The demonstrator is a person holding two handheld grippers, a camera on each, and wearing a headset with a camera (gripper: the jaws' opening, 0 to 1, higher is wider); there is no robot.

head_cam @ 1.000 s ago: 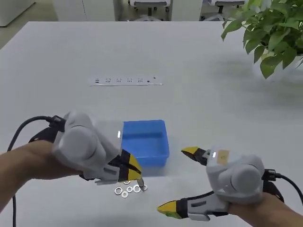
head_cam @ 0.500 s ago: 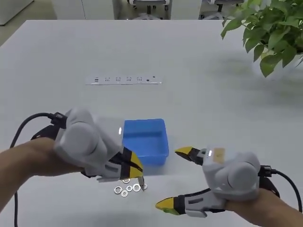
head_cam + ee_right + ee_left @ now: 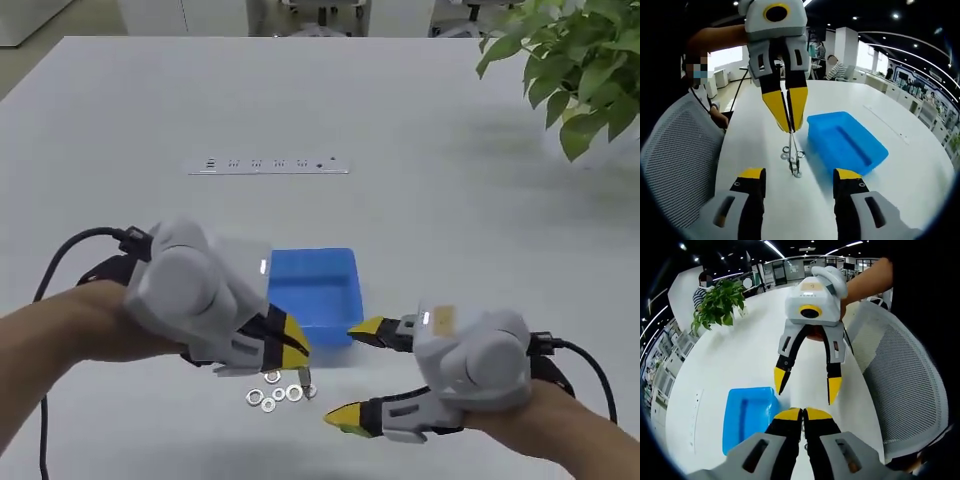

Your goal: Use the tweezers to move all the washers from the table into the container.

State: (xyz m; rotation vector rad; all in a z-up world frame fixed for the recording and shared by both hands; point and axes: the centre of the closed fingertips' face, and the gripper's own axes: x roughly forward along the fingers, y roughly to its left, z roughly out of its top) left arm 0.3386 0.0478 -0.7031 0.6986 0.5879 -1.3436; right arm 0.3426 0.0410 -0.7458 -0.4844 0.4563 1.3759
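A blue container (image 3: 315, 290) sits on the white table (image 3: 420, 180). Just in front of it lie several small metal washers (image 3: 273, 394). My left gripper (image 3: 292, 350) is shut on a pair of tweezers (image 3: 304, 378), whose tips point down at the right end of the washers. In the right gripper view the tweezers (image 3: 794, 155) hang from the left gripper (image 3: 788, 112) over the washers (image 3: 788, 152), left of the container (image 3: 845, 142). My right gripper (image 3: 355, 373) is open and holds nothing, a little to the right of the washers, facing the left gripper.
A flat power strip (image 3: 268, 166) lies further back on the table. A green plant (image 3: 575, 60) stands at the far right. A grey mesh chair (image 3: 675, 160) is beside the table's near edge. People sit in the background (image 3: 832, 67).
My right gripper has moved left, closer to the washers and the container's front corner. The left gripper stays over the washers with the tweezers.
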